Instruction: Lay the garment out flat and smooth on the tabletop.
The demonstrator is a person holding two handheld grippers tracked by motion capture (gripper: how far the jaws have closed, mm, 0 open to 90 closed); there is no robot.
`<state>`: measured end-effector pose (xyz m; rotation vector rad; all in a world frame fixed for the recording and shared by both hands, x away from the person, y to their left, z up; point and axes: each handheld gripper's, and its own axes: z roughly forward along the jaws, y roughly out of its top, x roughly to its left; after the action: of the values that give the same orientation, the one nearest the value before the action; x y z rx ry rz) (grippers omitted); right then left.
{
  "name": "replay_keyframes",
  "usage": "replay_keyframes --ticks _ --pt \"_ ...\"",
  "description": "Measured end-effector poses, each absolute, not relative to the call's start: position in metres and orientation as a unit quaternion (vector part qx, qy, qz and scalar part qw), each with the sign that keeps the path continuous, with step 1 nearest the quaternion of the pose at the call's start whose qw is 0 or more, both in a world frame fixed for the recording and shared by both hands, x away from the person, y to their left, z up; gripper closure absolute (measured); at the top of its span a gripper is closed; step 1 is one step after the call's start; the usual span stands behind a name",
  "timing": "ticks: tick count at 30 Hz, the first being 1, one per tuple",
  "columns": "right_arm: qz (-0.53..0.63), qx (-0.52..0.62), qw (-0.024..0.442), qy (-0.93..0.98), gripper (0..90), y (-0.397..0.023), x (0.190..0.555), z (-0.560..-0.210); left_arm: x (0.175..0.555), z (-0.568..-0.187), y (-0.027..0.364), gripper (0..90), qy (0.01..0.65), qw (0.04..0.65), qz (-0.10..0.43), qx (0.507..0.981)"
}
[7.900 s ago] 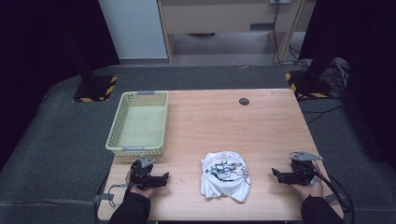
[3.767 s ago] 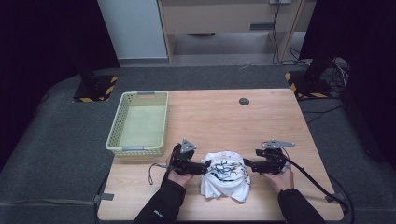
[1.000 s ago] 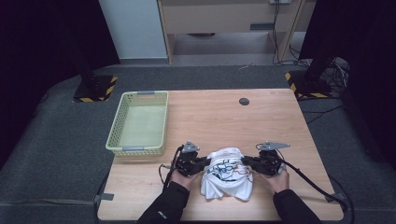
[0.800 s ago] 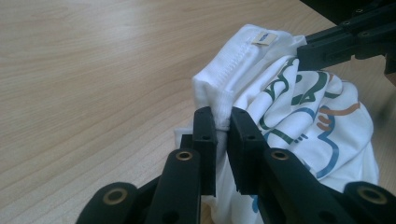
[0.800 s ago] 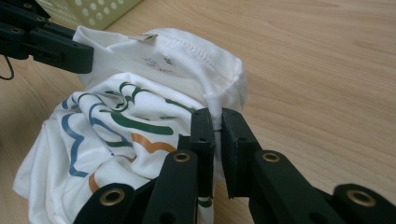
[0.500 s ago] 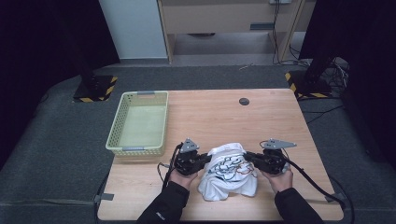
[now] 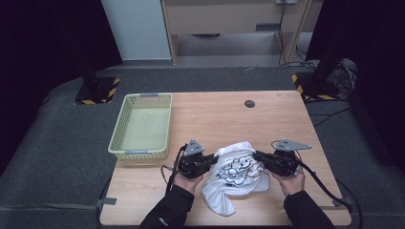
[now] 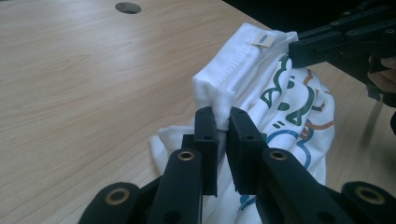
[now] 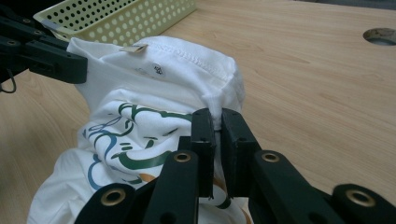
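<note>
High view has the white printed T-shirt (image 7: 236, 174) at the near middle of the wooden table (image 7: 229, 114), bunched and drawn up between two hand-held grippers. On its left edge sits the left gripper (image 7: 210, 162), jaws clamped on a fold of the cloth; on its right edge the right gripper (image 7: 259, 156) is likewise closed on the fabric. Left gripper view shows the two black jaws pinched together on a thick hem of the shirt (image 8: 243, 79), with the other gripper (image 8: 345, 39) gripping the collar end farther off. Right gripper view shows the same hold on a stitched fold (image 9: 187, 74). A pale yellow perforated basket (image 7: 141, 125) stands just left of the left hand (image 7: 184, 179), apart from the shirt. A small dark round hole (image 7: 249, 103) marks the far part of the tabletop, well away. Nothing lies between shirt and basket except bare wood.
</note>
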<state>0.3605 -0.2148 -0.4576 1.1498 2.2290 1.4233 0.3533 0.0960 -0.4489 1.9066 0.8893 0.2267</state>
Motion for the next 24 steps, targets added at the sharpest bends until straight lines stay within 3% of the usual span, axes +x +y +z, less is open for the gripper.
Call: replay_keyframes --ticks 24 --pt "0.51 0.375 0.156 0.758 84.3 -0.219 0.352 -0.42 0.349 -0.402 0.099 83.9 0.341 0.517 0.14 0.772"
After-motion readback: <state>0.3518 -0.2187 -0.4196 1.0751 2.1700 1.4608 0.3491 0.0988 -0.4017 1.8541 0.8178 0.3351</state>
